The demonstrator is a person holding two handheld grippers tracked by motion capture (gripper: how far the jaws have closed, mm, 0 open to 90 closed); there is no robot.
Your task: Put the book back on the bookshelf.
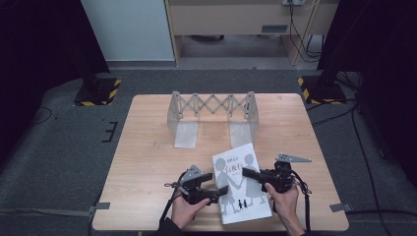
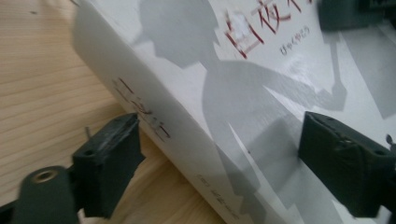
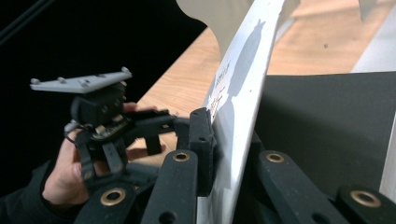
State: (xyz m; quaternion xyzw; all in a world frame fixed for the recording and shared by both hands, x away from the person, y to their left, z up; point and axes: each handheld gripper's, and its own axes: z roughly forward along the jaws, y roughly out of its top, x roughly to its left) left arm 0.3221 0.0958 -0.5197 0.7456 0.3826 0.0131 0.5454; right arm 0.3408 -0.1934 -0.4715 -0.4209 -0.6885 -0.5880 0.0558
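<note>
One book (image 1: 240, 184) with a white cover lies near the tabletop's (image 1: 147, 147) front edge in the high view, right of its middle, between two claws; one grey folding rack (image 1: 212, 115) stands toward the far edge. In the left gripper view, the left claw (image 2: 219, 154) straddles the book's spine edge, jaws wide apart, pads clear. In the right gripper view, the right claw (image 3: 229, 149) is clamped on the cover's edge.

Two hands come in from the near edge, each holding a black gripper, the tips pointing toward each other. The left gripper (image 1: 222, 189) has its jaws spread wide, gripping nothing. The right gripper (image 1: 244, 171) has its jaws clamped tight on the cover of a book (image 1: 246, 206).
</note>
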